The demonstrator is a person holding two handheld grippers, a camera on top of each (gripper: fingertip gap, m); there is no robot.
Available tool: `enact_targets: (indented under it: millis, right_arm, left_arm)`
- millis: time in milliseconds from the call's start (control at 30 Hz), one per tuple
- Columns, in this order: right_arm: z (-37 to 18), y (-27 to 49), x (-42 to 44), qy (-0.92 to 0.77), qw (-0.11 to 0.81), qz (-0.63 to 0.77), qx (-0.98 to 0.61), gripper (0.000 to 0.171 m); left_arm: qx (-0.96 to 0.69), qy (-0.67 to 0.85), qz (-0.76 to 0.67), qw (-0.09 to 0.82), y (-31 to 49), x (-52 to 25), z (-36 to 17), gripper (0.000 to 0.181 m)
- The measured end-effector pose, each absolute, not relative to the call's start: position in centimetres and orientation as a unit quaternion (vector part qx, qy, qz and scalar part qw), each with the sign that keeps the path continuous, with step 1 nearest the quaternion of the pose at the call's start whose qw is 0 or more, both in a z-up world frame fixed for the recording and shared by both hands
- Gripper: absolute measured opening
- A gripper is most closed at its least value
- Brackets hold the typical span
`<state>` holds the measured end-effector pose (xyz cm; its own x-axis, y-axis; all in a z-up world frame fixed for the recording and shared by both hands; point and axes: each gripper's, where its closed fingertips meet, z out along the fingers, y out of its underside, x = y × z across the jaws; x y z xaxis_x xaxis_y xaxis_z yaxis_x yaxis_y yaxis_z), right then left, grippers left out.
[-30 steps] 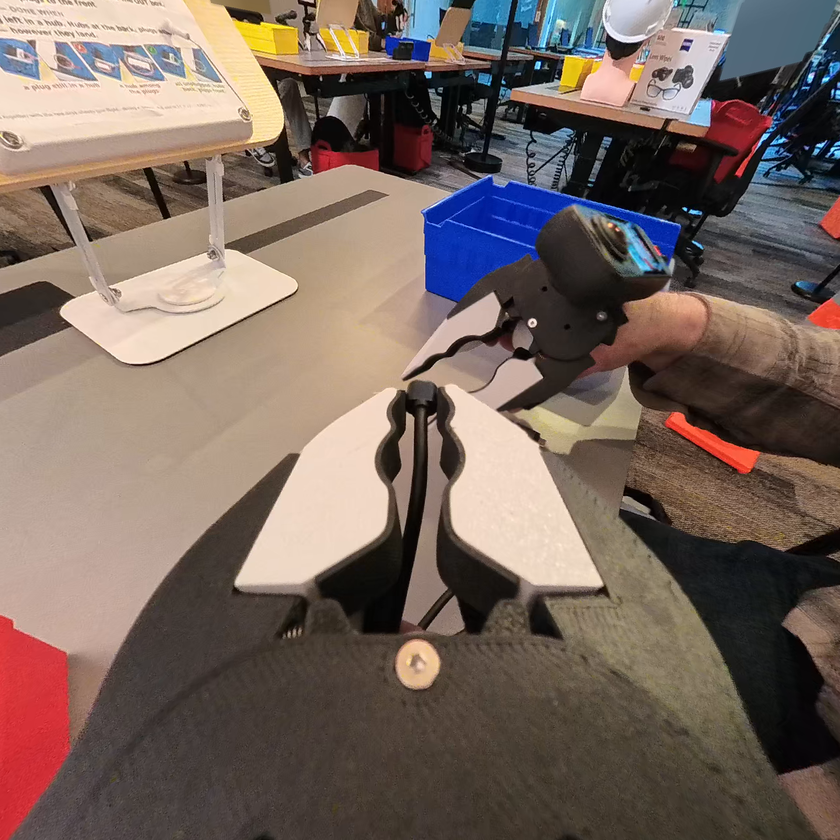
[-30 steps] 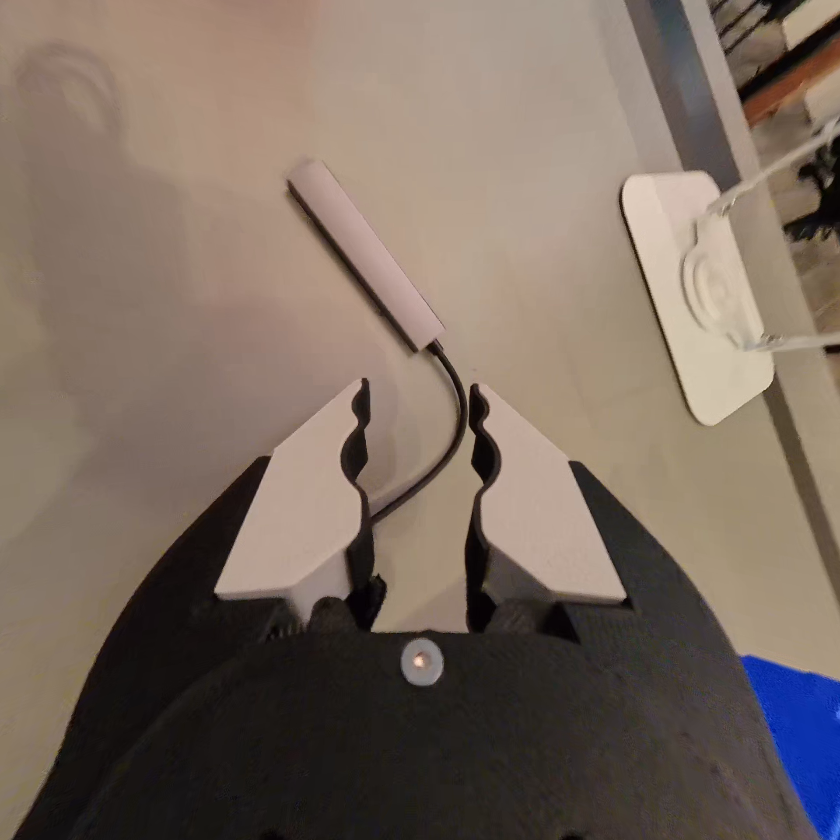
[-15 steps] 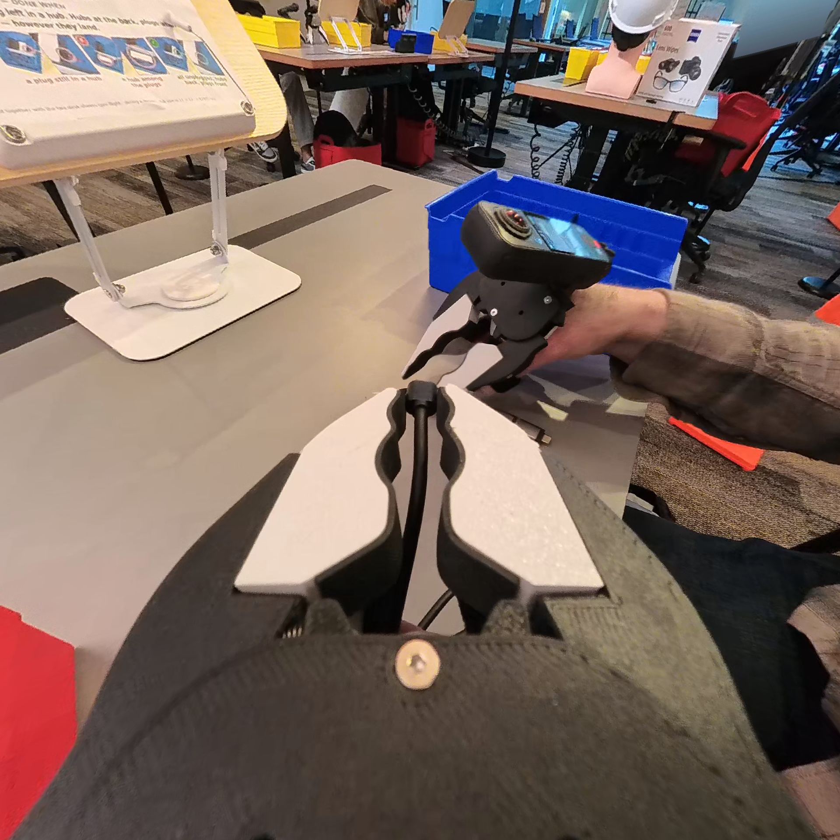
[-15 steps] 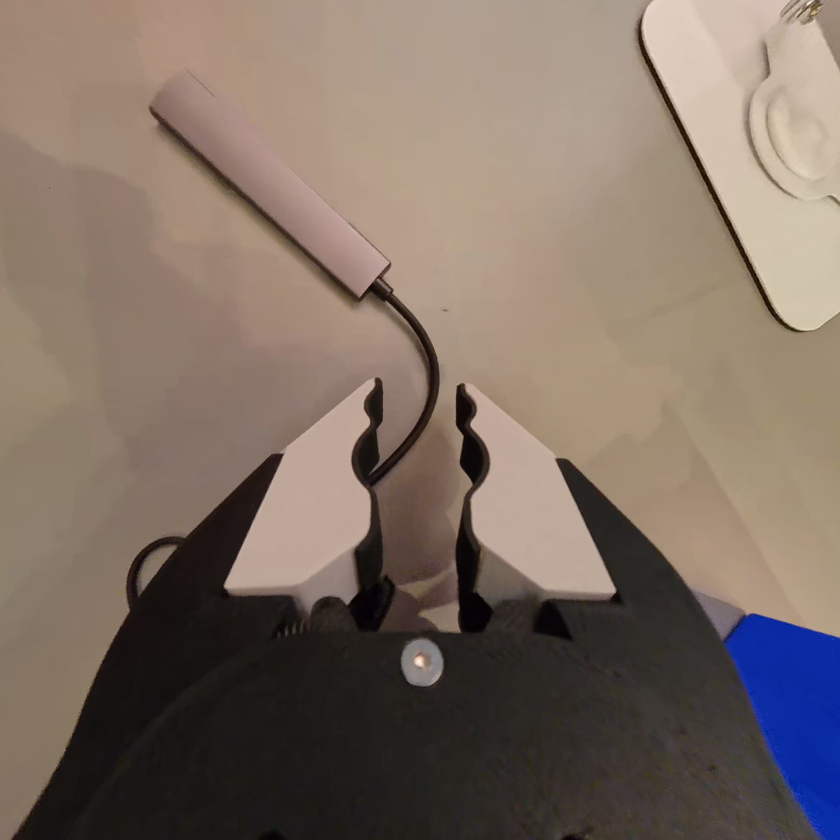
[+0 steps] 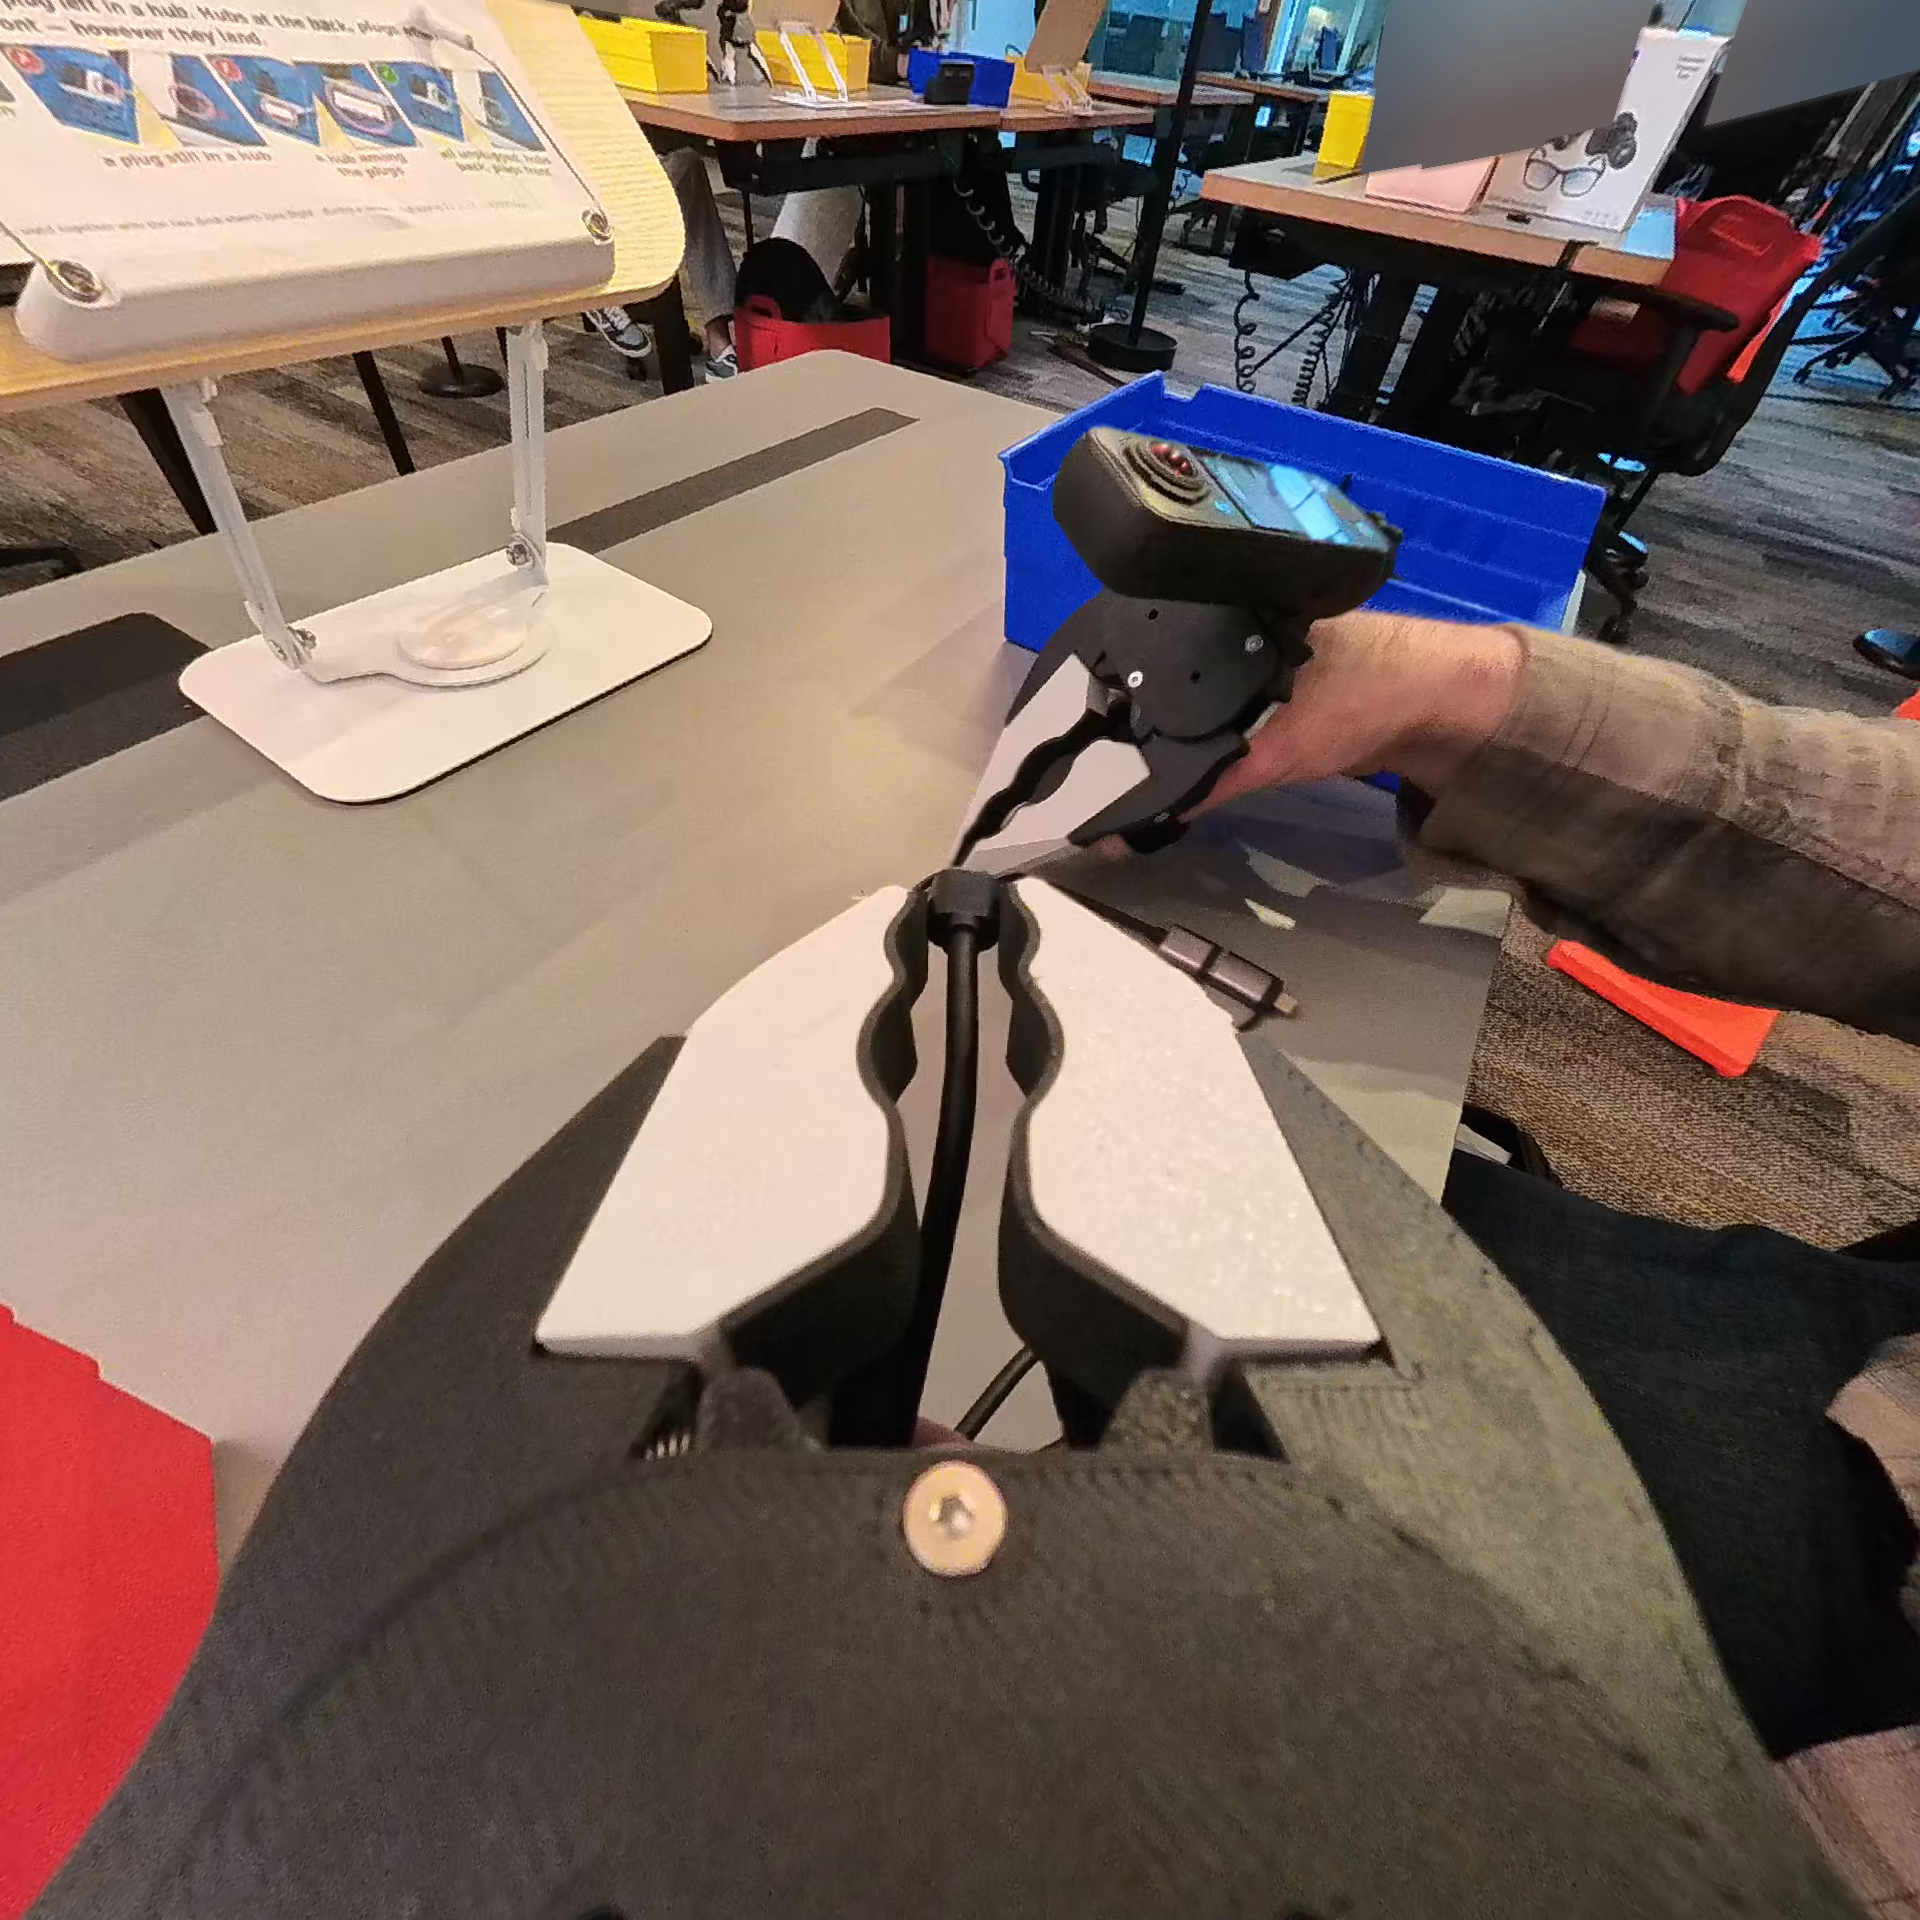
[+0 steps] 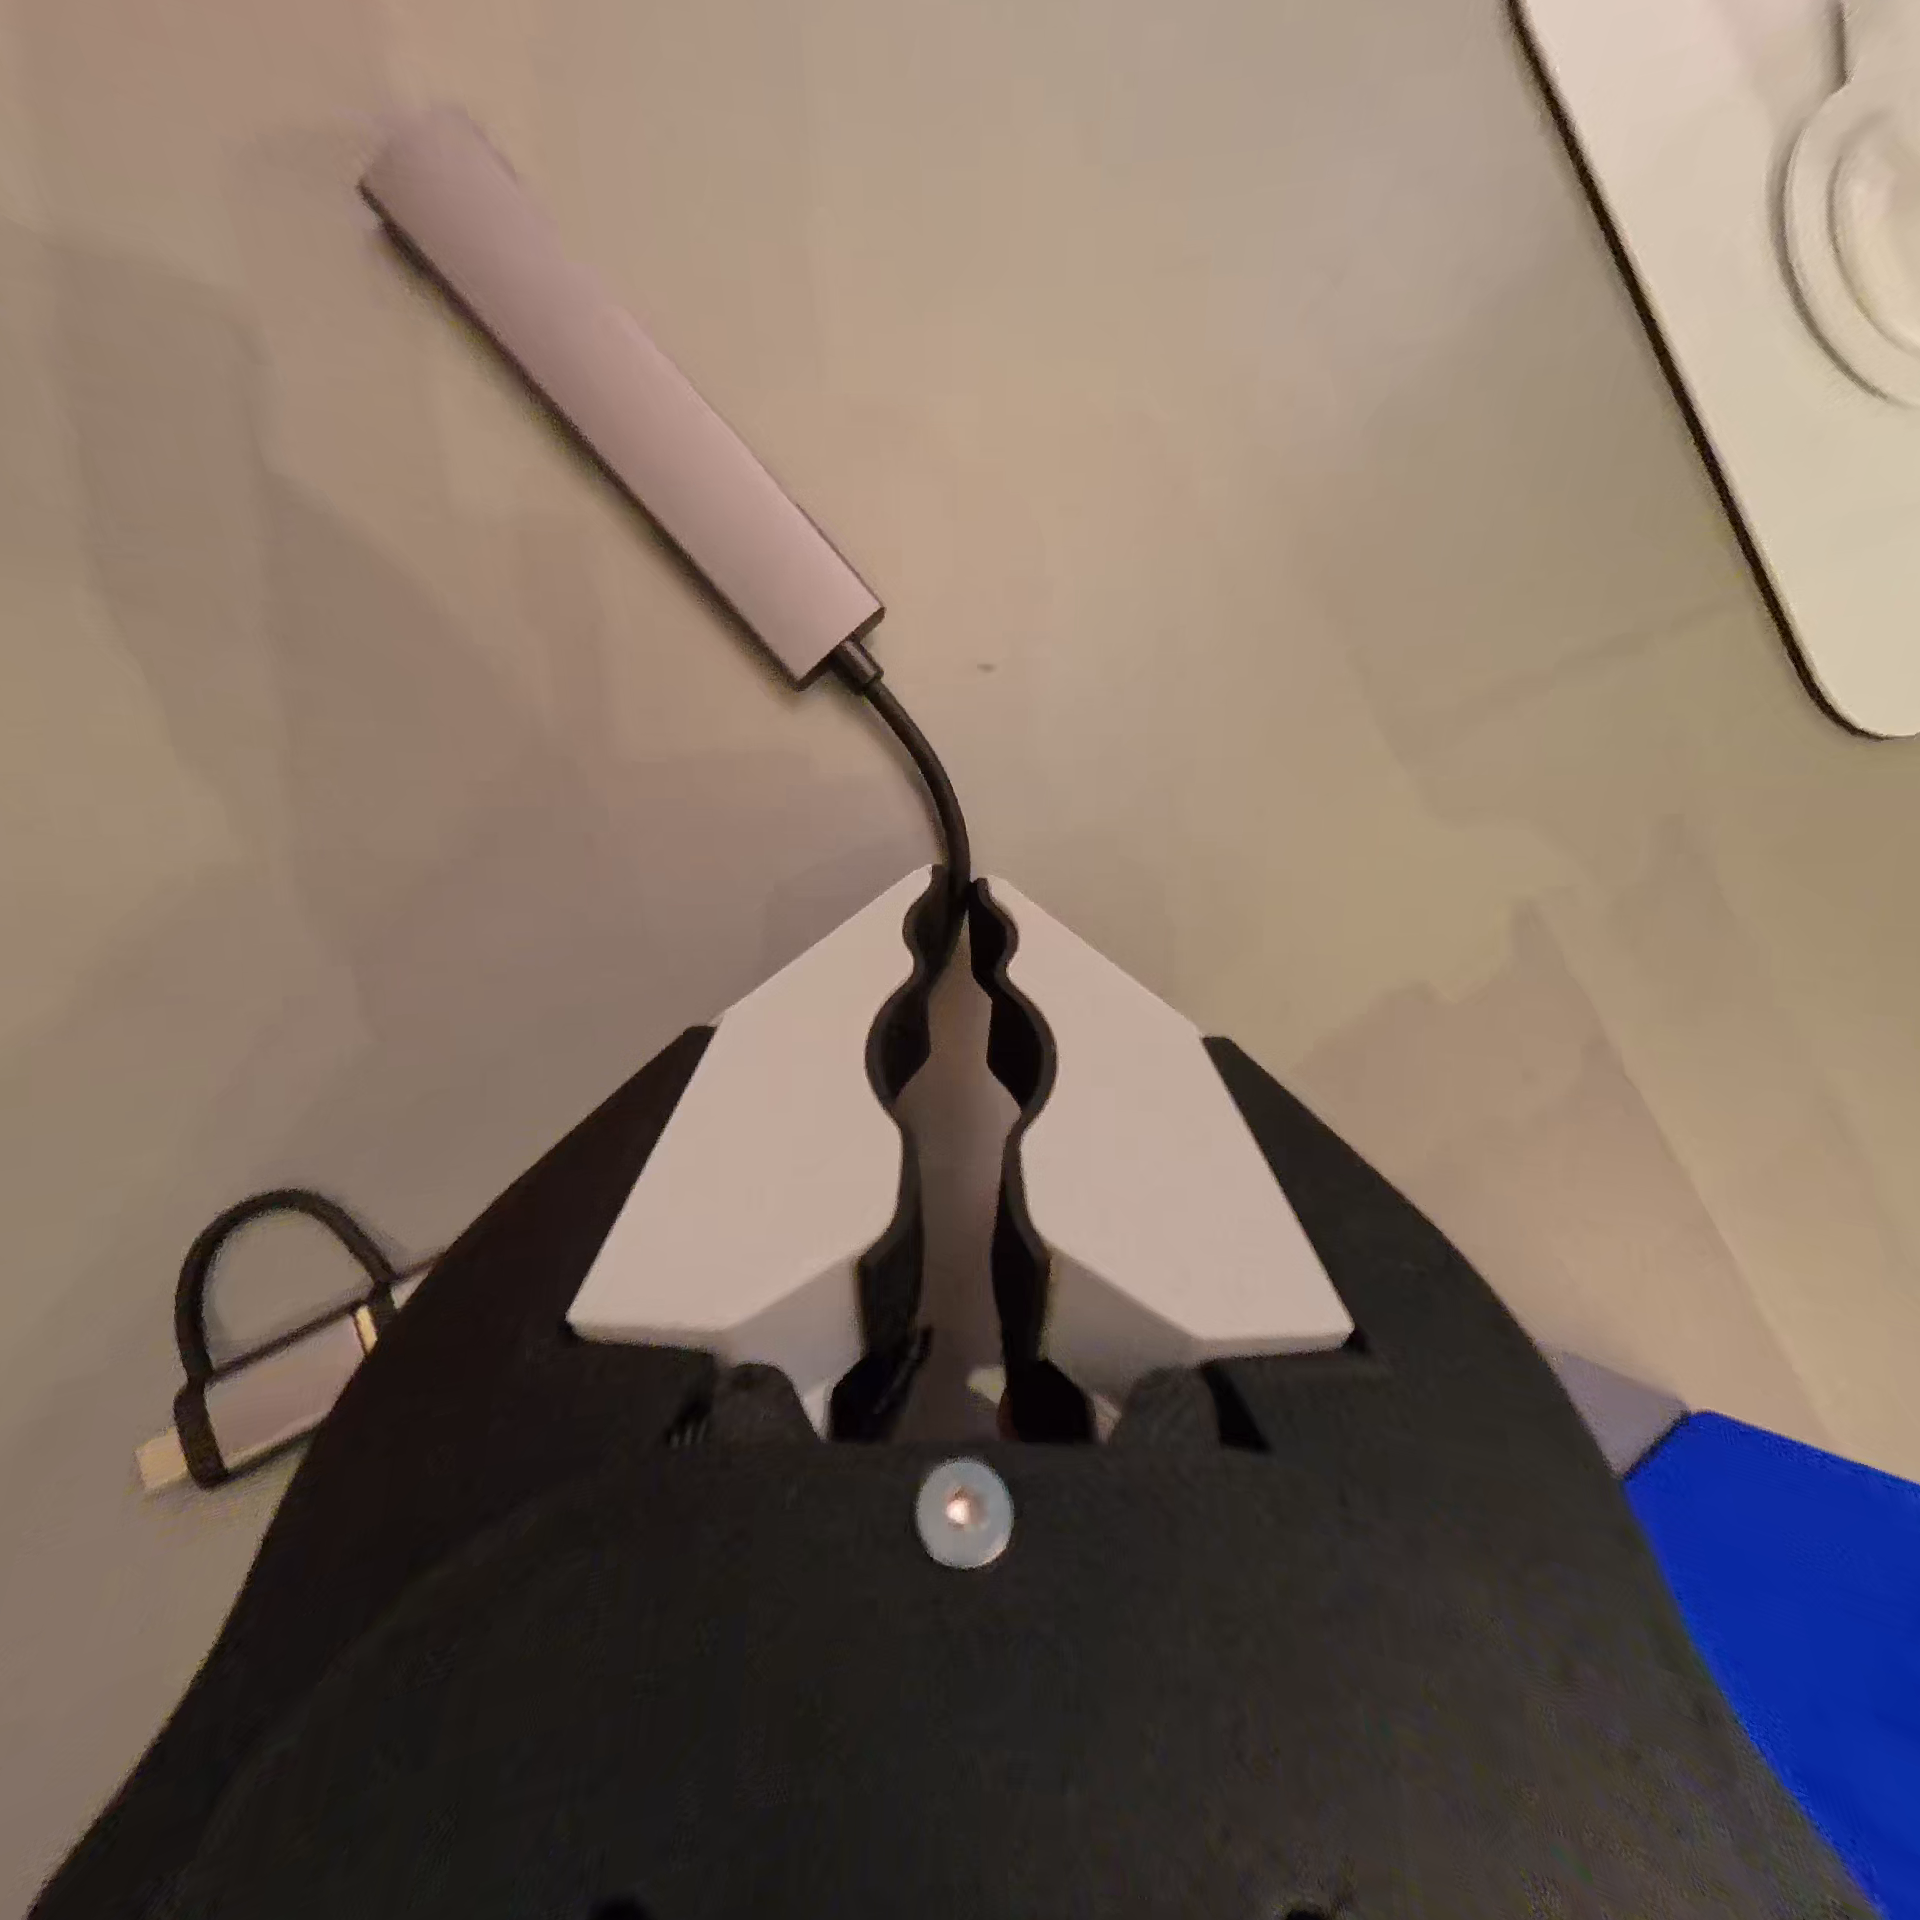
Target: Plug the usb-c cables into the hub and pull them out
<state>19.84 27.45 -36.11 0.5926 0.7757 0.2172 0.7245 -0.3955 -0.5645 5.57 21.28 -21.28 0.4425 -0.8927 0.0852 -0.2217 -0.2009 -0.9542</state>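
Two handheld grippers work over a plain grey desk (image 5: pixel 312 1039). The left gripper (image 5: pixel 961 904) has its white fingers (image 5: pixel 748 1122) drawn in nearly together, pinching a black round cable (image 5: pixel 951 1091) that runs up the channel between them, with its thicker black plug end (image 5: pixel 961 899) sitting right at the fingertips. Just beyond the right-hand finger, a small grey metal connector (image 5: pixel 1221 971) lies on the desk near its edge.

From the left wrist view, the right gripper (image 5: pixel 997 831) is held in a person's hand (image 5: pixel 1382 707) and tilts down toward the desk, its tips just beyond the left gripper's tips. In its own view, the right gripper (image 6: pixel 961 883) has its fingers (image 6: pixel 769 1122) closed at the tips on a thin black lead (image 6: pixel 930 774). This lead curves up and left into the end of a slim, grey, bar-shaped hub (image 6: pixel 623 416), which lies flat on the desk at a diagonal, well clear of the fingers.

At the lower left of that view, a short grey adapter with a looped black cord (image 6: pixel 260 1351) rests on the desk, partly hidden by the gripper body. A blue plastic bin (image 5: pixel 1299 520) stands behind the right gripper, and the white base of a sign stand (image 5: pixel 447 686) sits farther left on the desk.
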Motion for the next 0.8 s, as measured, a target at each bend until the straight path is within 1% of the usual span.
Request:
enact_targets:
  millis: [33,67,100,133,200,300,333,367,500,633,800]
  right_arm:
    - [-36.1,27.2,20.0,-0.456,0.307,0.042,-0.834,0.002]
    - [-36.0,27.0,20.1,-0.465,0.304,0.042,-0.83,0.009]
    - [-35.7,27.0,19.9,-0.477,0.308,0.04,-0.822,0.025]
    - [-35.5,27.0,19.7,-0.488,0.312,0.041,-0.814,0.034]
    - [-35.0,26.9,18.5,-0.519,0.323,0.052,-0.789,0.044]
    - [-34.4,26.8,16.1,-0.557,0.34,0.076,-0.754,0.043]
    - [-34.3,26.8,15.3,-0.57,0.347,0.086,-0.74,0.04]
    - [-34.4,26.7,14.5,-0.583,0.344,0.094,-0.73,0.038]
    - [-34.4,26.4,11.6,-0.638,0.322,0.101,-0.692,0.037]
    - [-34.0,26.6,8.5,-0.653,0.315,0.143,-0.673,0.033]
    - [-35.4,26.8,6.8,-0.676,0.291,0.158,-0.659,0.029]
  left_arm:
    - [-0.695,0.401,-0.343,0.488,21.3,5.6,-21.3,0.012]
    - [-0.695,0.402,-0.343,0.488,21.3,5.6,-21.3,0.012]
    - [-0.695,0.402,-0.344,0.487,21.3,5.6,-21.3,0.012]
    - [-0.695,0.403,-0.343,0.487,21.3,5.6,-21.4,0.012]
    - [-0.695,0.403,-0.343,0.486,21.3,5.6,-21.4,0.012]
    - [-0.695,0.404,-0.343,0.485,21.2,5.7,-21.5,0.012]
    - [-0.695,0.404,-0.344,0.485,21.2,5.8,-21.5,0.012]
    - [-0.695,0.404,-0.344,0.485,21.2,5.8,-21.5,0.012]
    - [-0.694,0.407,-0.343,0.485,21.1,5.9,-21.4,0.012]
    - [-0.694,0.408,-0.343,0.484,21.3,5.8,-21.5,0.012]
    - [-0.695,0.403,-0.343,0.486,21.6,5.2,-21.4,0.012]
